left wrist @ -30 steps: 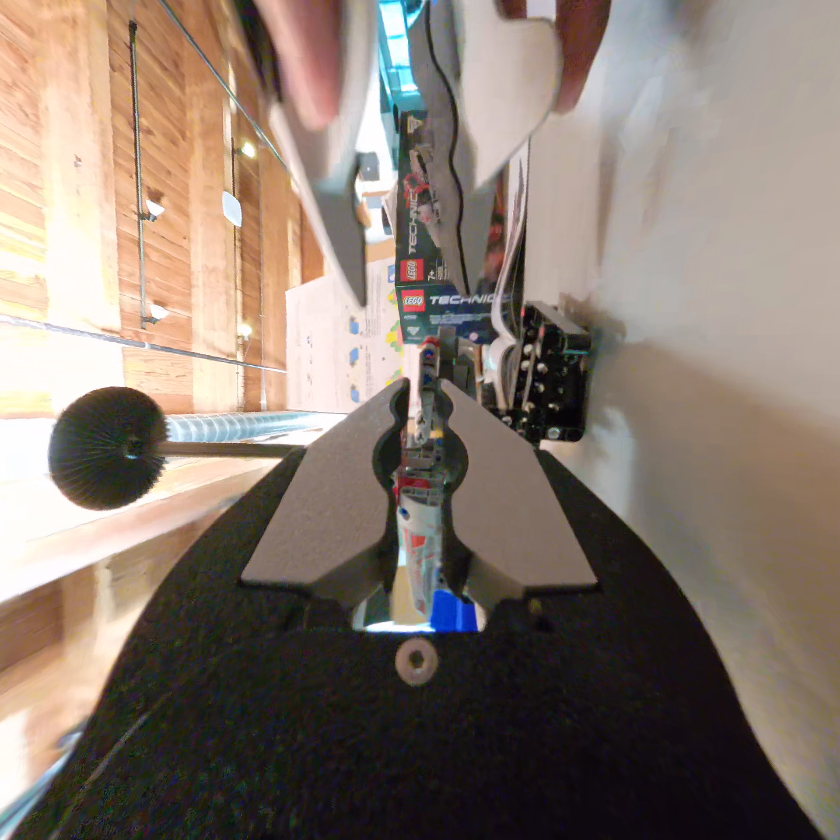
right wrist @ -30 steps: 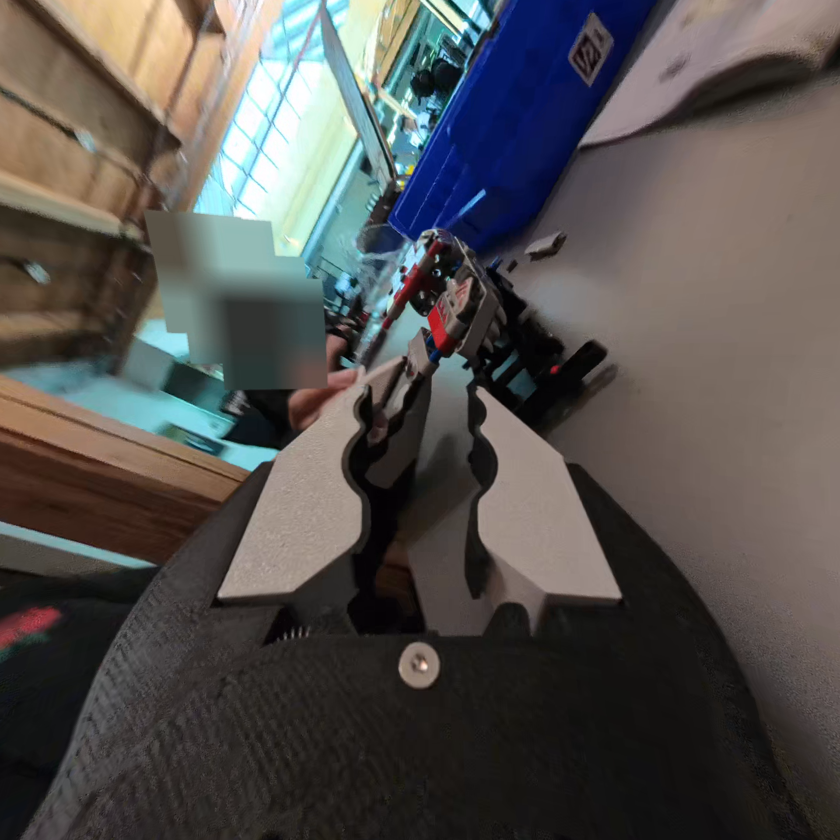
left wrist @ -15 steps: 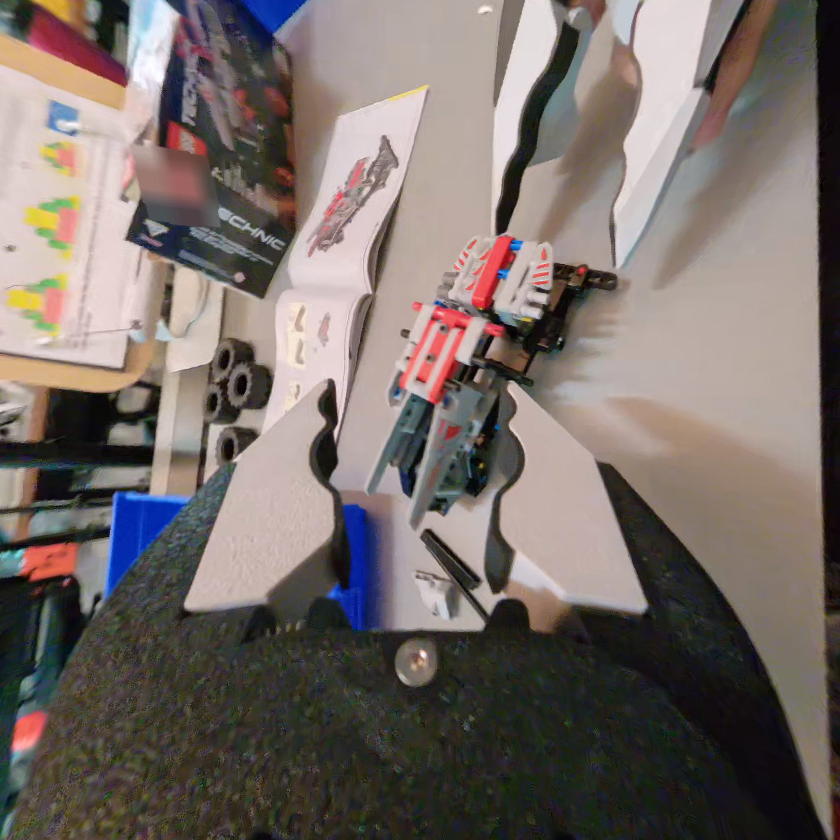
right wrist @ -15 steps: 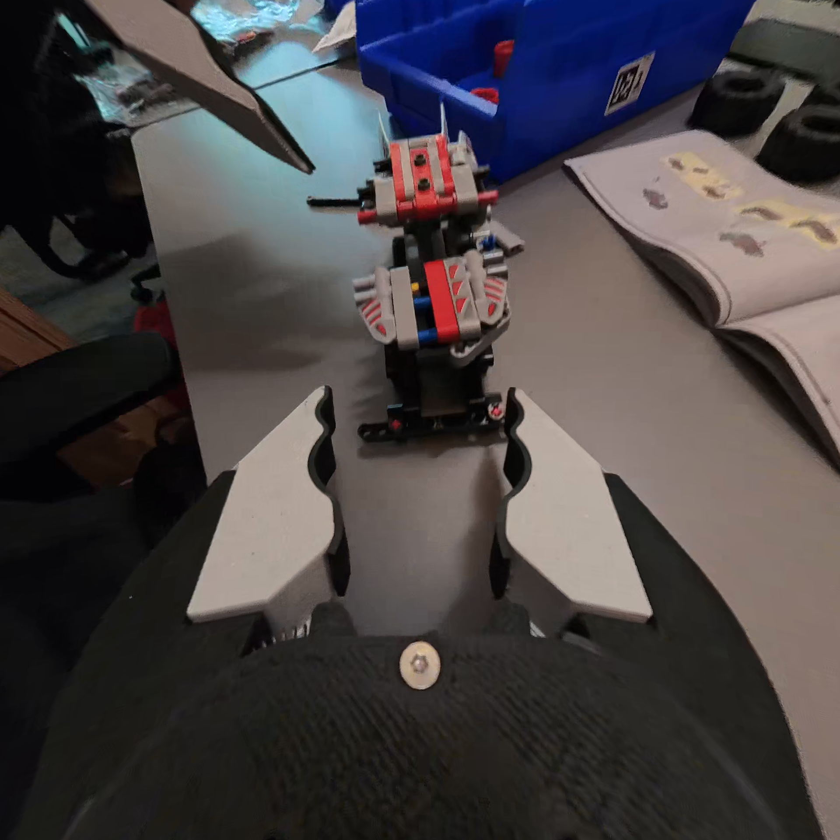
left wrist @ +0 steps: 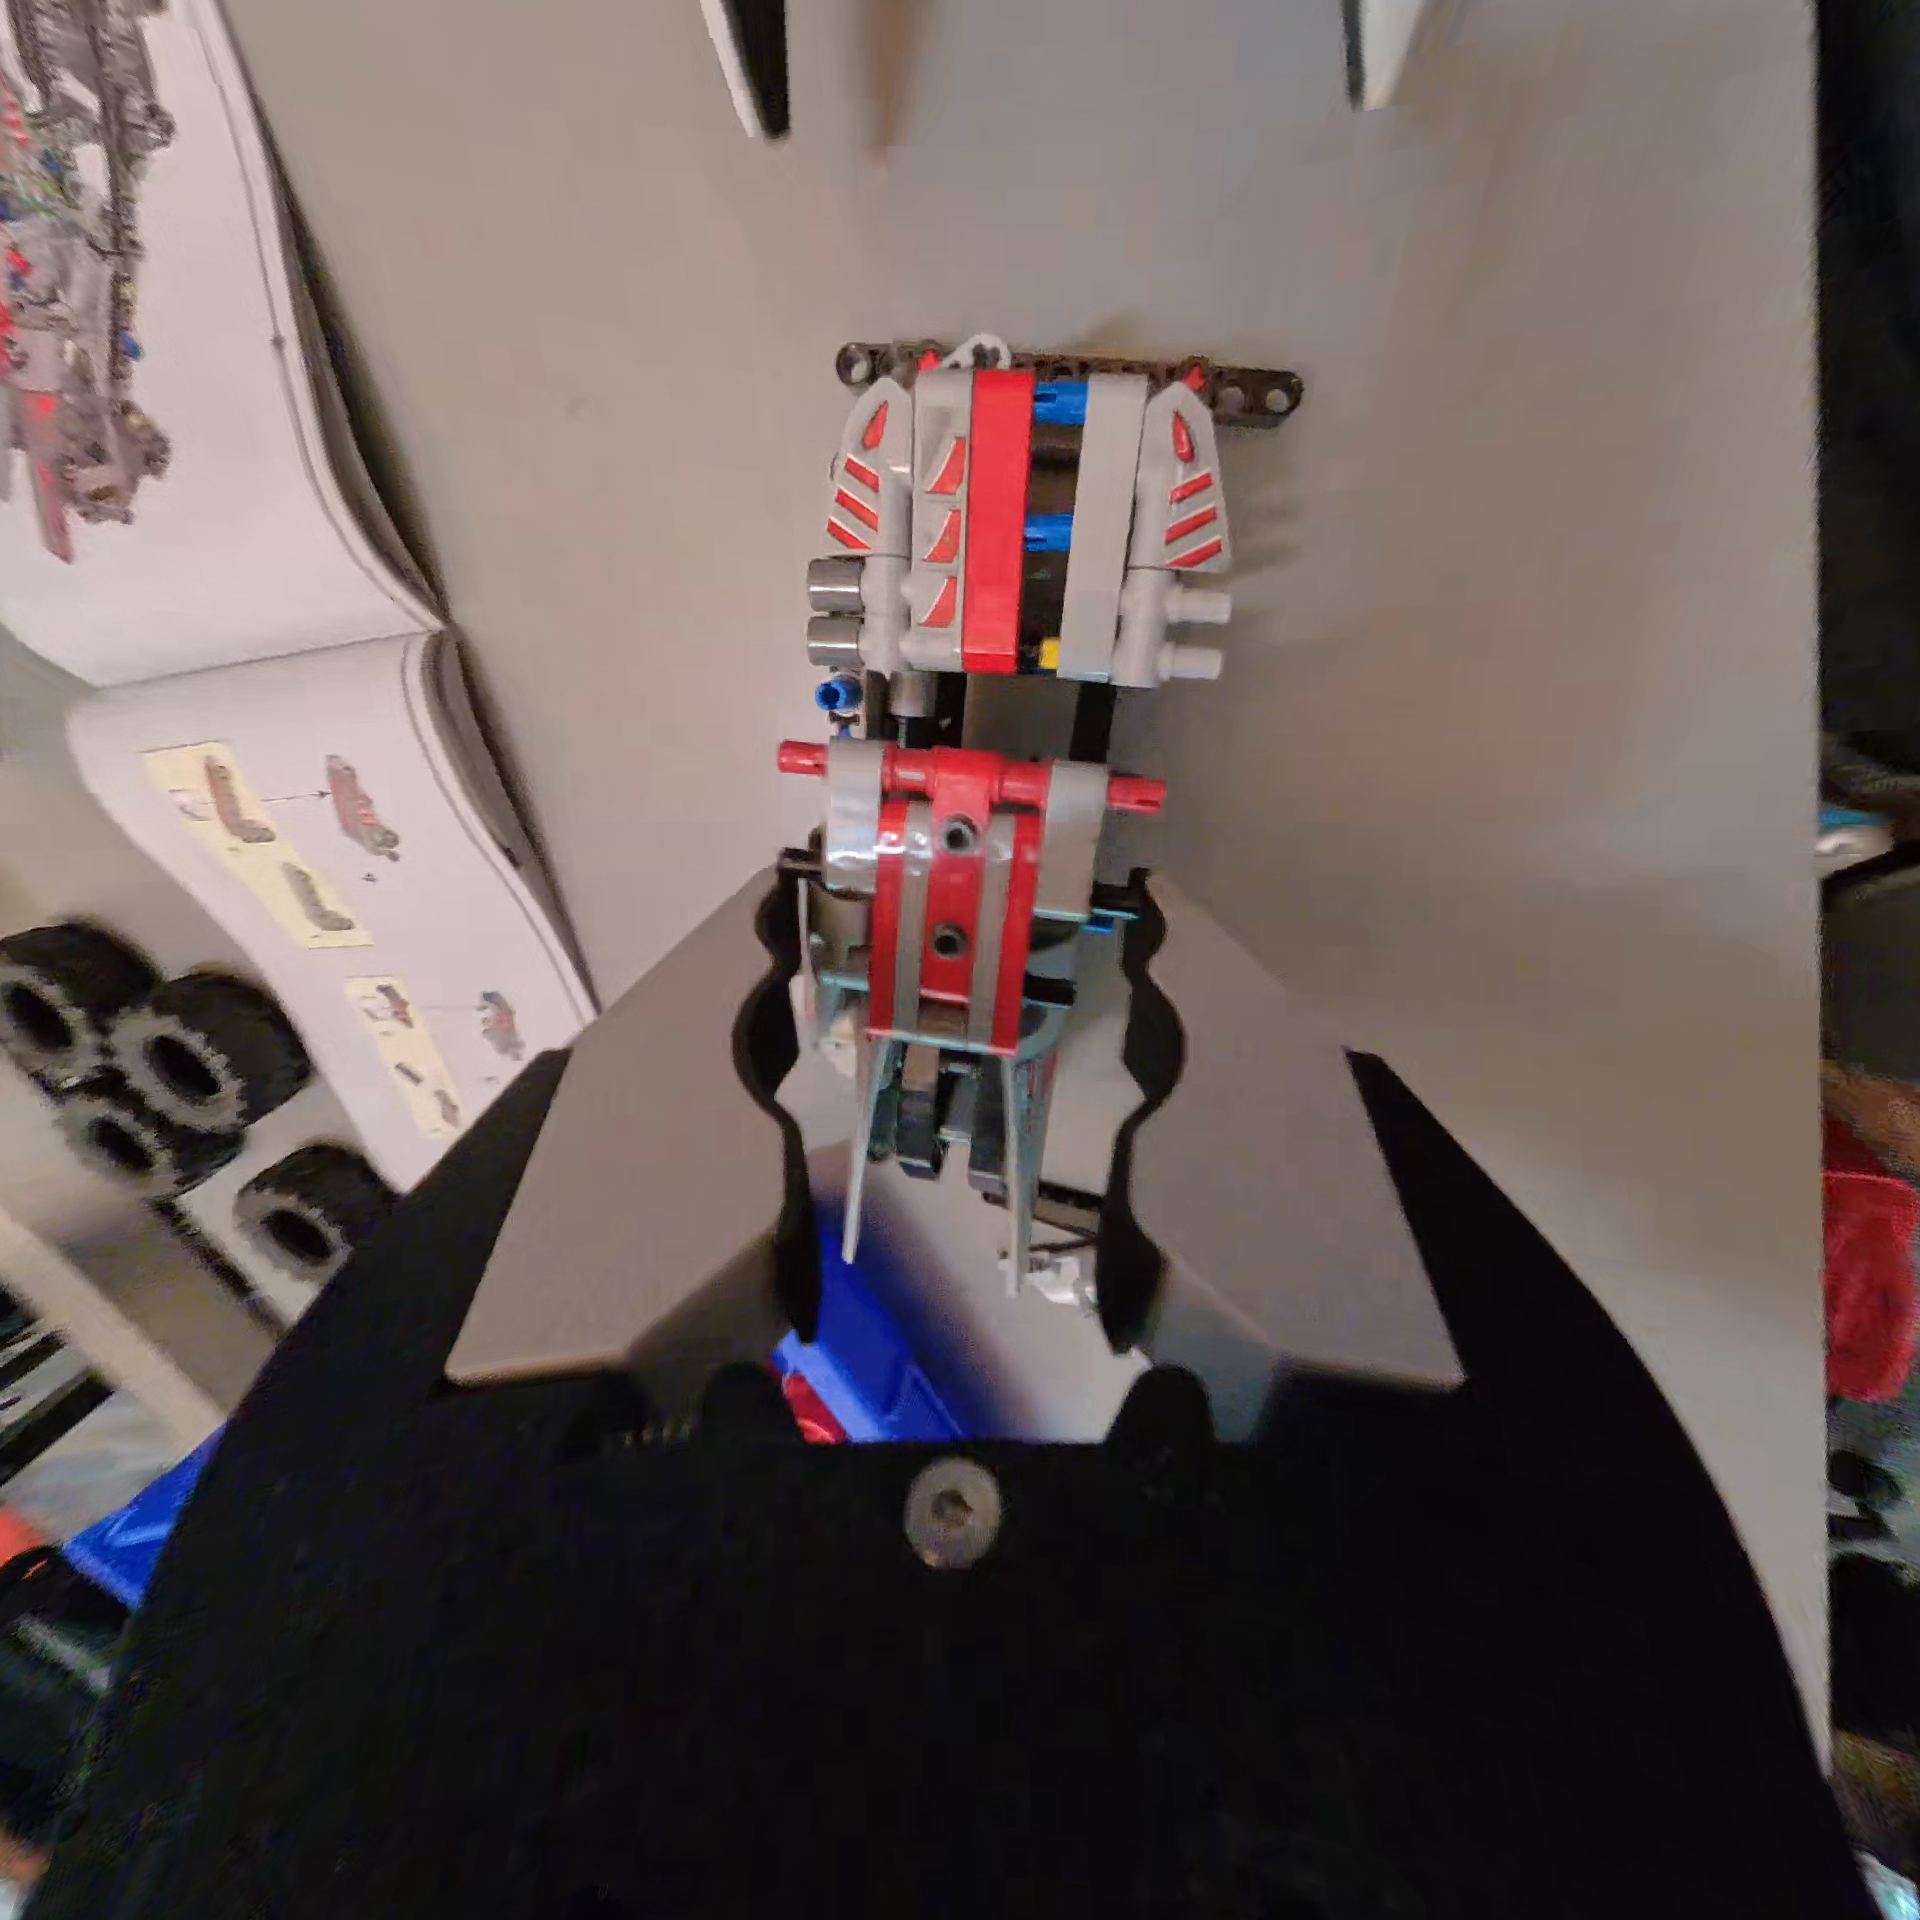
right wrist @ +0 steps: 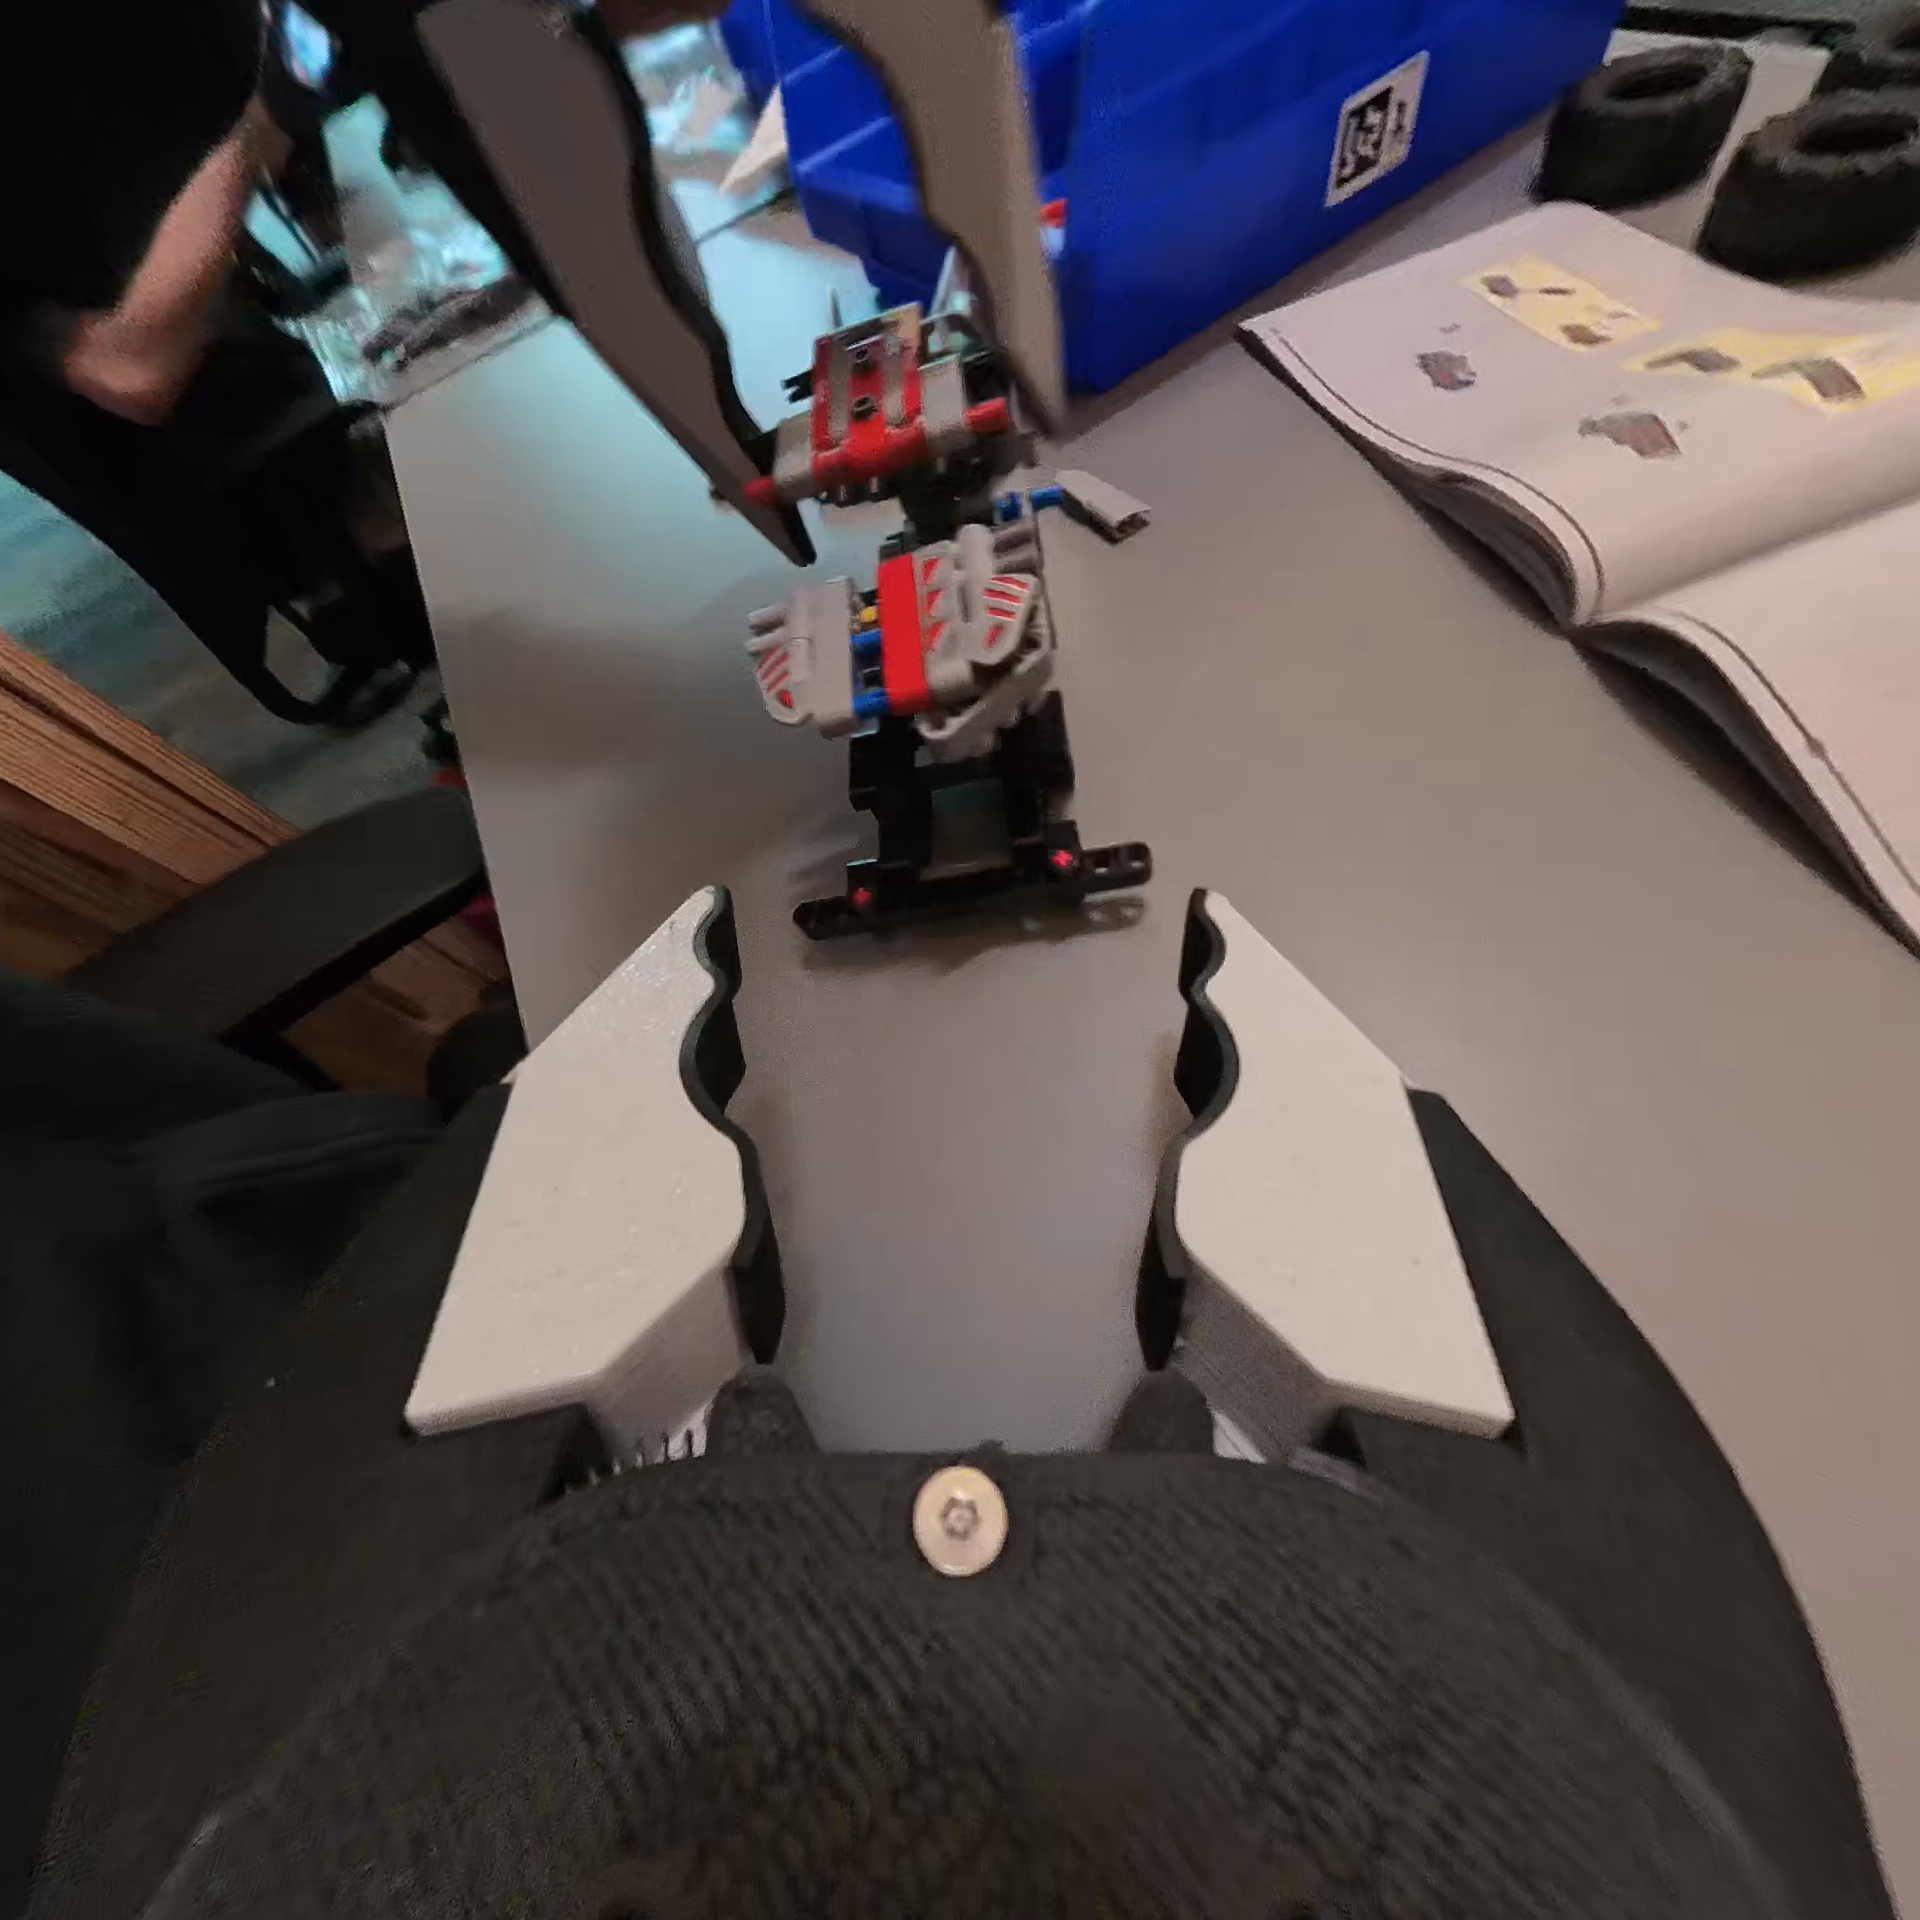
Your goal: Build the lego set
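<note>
Left wrist view: looks down on the lego model [left wrist: 997, 727], a grey, red and black chassis lying on the grey bench [left wrist: 1455, 520]. Shows the left gripper [left wrist: 951, 904] with jaws spread wide on either side of the model's near end, apparently not yet clamping it; contact at the tips cannot be judged for certain.

Right wrist view: shows the right gripper [right wrist: 956, 914] wide open and holding nothing, just short of the model's black cross beam [right wrist: 971, 883].

Judged partly built: body panels and frame joined, no wheels fitted. Four black tyres [left wrist: 156, 1081] lie loose at the left, beside the open instruction booklet [left wrist: 312, 727], so wheels and likely further steps remain.

Nearby: a blue parts bin [right wrist: 1195, 156] beyond the model's far end, a small loose grey piece [right wrist: 1107, 514] just beside the model, a person's arm [right wrist: 156, 312] off the bench edge. Not much in the way; bin close behind the left gripper, booklet near on one side.
</note>
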A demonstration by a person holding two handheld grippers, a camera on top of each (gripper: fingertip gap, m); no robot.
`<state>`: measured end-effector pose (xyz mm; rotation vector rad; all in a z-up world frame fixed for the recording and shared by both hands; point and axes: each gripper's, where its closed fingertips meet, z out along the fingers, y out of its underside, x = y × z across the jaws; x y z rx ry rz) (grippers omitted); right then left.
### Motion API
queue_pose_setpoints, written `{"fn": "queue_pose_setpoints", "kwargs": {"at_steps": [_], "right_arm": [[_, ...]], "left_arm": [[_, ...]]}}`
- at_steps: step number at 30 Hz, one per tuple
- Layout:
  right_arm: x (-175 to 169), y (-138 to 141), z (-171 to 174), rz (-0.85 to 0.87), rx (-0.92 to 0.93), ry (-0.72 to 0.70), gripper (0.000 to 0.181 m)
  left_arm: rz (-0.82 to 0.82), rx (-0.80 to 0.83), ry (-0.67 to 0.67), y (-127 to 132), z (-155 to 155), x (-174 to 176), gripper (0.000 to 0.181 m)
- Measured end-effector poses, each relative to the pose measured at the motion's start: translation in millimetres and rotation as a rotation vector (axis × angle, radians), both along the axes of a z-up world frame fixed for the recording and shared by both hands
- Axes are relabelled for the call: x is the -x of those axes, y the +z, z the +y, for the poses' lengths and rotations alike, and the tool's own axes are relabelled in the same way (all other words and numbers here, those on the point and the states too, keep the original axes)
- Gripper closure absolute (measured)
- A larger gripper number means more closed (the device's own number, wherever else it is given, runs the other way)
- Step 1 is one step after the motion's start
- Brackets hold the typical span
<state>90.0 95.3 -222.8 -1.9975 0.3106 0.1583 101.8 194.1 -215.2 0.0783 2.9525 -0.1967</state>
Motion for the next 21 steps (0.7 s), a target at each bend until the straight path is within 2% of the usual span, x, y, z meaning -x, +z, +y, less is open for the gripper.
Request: {"fn": "queue_pose_setpoints", "kwargs": {"at_steps": [3, 5, 8, 10, 13, 16, 18, 21], "right_arm": [[-9, 8, -14, 0.128, -0.092, -0.045, 0.097], [-17, 3, -23, 0.227, -0.105, -0.082, 0.095], [-24, 3, -28, 0.319, -0.151, -0.095, 0.096], [-33, 9, -26, 0.343, -0.202, -0.110, 0.104], [-31, 22, -11, 0.361, -0.279, -0.007, 0.111], [-17, 34, -2, 0.258, -0.300, 0.111, 0.146], [-30, 35, -5, 0.049, -0.269, 0.020, 0.166], [-38, 41, -12, -0.194, -0.230, -0.053, 0.166]], "left_arm": [[-0.183, 0.036, 0.048, 5, -8, 2, 0.123], [-0.316, 0.080, 0.092, 7, -13, 5, 0.124], [-0.607, 0.106, 0.137, 14, -14, 4, 0.124], [-0.822, 0.118, 0.149, 20, -18, 5, 0.125], [-1.119, 0.144, 0.123, 33, -32, 12, 0.126], [-1.318, 0.230, 0.110, 45, -49, 15, 0.136], [-1.324, 0.317, 0.190, 46, -49, 7, 0.136], [-1.241, 0.434, 0.299, 35, -48, -5, 0.135]]}}
